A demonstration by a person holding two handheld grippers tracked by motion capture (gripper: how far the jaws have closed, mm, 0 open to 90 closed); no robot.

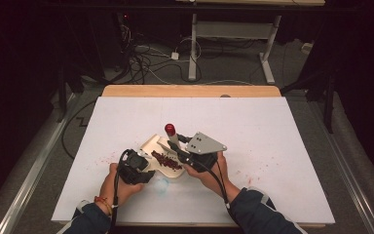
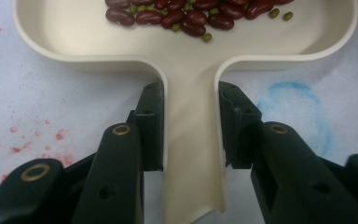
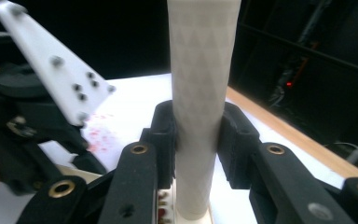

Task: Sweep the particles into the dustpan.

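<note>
Sweeping of beans looks mid-way, judged from how things lie. A cream dustpan (image 1: 161, 157) sits on the white table cover (image 1: 272, 146), near the person's edge, between the two hands. Its handle (image 2: 192, 154) is pinched from both sides by the left gripper (image 2: 191, 126), jaws pressed flat against the handle walls, so the pan is held steady. A pale grey brush handle (image 3: 201, 93) with a red top (image 1: 170, 129) is clamped upright in the right gripper (image 3: 198, 140), jaws pressed together on it; the brush end is hidden below, so contact with the table cannot be told. Done so far: a row of red beans (image 2: 186, 14) mixed with small green beans (image 2: 207, 37) is already lying inside the pan, toward its far side in the left gripper view. No loose whole beans can be made out on the cover in the high view, though resolution is too low to be sure. Red speckle stains (image 1: 108, 158) are seen left of the pan and fainter ones to the right (image 1: 263, 163); a blue ring mark (image 2: 291, 100) is drawn just beside the pan. Left, as judged: any last strays to be brushed in, then the pan to be lifted and emptied, with the load kept level so nothing rolls out over the open lip.
</note>
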